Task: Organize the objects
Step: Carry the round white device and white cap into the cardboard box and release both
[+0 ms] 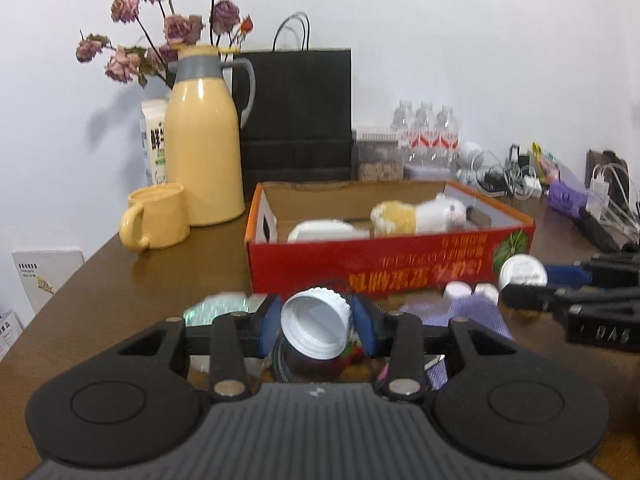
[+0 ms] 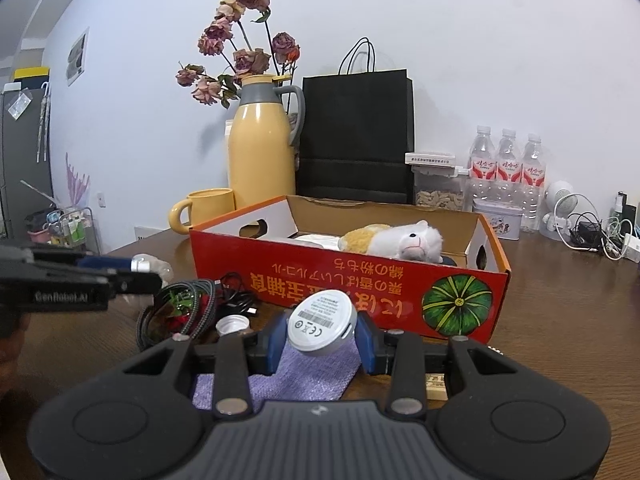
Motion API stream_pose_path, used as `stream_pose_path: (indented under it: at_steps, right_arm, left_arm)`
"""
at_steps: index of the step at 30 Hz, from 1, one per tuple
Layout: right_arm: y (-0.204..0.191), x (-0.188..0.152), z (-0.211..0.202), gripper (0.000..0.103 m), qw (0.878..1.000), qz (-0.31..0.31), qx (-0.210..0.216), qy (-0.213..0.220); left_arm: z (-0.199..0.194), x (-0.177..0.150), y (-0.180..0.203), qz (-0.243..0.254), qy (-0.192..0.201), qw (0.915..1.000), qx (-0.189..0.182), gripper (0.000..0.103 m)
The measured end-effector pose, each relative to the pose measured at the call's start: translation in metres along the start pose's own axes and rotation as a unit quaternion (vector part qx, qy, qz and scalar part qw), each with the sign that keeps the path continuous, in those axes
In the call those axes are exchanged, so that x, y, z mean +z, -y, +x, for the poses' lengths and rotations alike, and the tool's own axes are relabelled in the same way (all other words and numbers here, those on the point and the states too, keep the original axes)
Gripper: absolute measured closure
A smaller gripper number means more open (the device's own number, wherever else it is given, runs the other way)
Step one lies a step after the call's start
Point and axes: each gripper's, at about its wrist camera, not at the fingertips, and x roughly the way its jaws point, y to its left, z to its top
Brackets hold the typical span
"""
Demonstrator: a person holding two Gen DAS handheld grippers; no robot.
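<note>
The left claw point(image 1: 316, 326) is clenched on a white cap point(image 1: 314, 323), its blue pads pressing both sides; the cap is tilted, its hollow side facing the camera, lifted just above the clutter at 6 o'clock of the red box point(image 1: 390, 266). Below the cap lies a coil of cable point(image 2: 180, 312) around something red, on the brown tabletop point(image 1: 160, 280).

The right claw point(image 2: 323, 334) grips a round white disc point(image 2: 323, 323) with a printed label, held on edge between its blue pads, above a purple cloth point(image 2: 308, 372). From the left wrist camera this claw shows at 3 o'clock, with the disc point(image 1: 522, 271) right at the box's near right corner.

Inside the open box lie a plush toy point(image 2: 394, 240) and a white thing point(image 1: 324, 230) at its 9 o'clock. A second small white cap point(image 2: 233, 325) sits on the tabletop just at 9 o'clock of the right claw.

Behind the box, at 11 o'clock, stand a yellow mug point(image 1: 158, 216) and a yellow jug point(image 1: 204, 140) in front of dried roses point(image 1: 160, 28); a black bag point(image 1: 294, 116) is at 12 o'clock, three water bottles point(image 2: 508, 164) at 1 o'clock.
</note>
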Motion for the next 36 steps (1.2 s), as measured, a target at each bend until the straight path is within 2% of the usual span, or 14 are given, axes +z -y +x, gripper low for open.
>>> stream_pose_path:
  at_steps: [9,16,24,29,36]
  right_arm:
    - [-0.003,0.030,0.017,0.067,0.999,-0.010,-0.004,0.030]
    - [0.001,0.063,0.048,0.067,0.998,-0.010,-0.020,0.056]
    - [0.019,0.081,0.096,0.067,0.998,0.018,-0.034,0.044]
    - [0.029,0.071,0.112,0.067,0.999,0.034,-0.036,0.019]
    - [0.032,0.063,0.120,0.067,0.998,0.035,-0.047,-0.002]
  left_arm:
    - [0.010,0.041,0.016,0.003,0.056,0.9983,-0.013,0.063]
    - [0.040,0.074,0.027,-0.017,0.080,0.9964,-0.020,0.063]
    - [0.090,0.094,0.028,-0.048,0.065,0.9967,0.000,0.063]
    - [0.119,0.091,0.029,-0.064,0.041,0.9970,0.013,0.062]
    - [0.131,0.078,0.026,-0.057,0.014,0.9981,0.017,0.062]
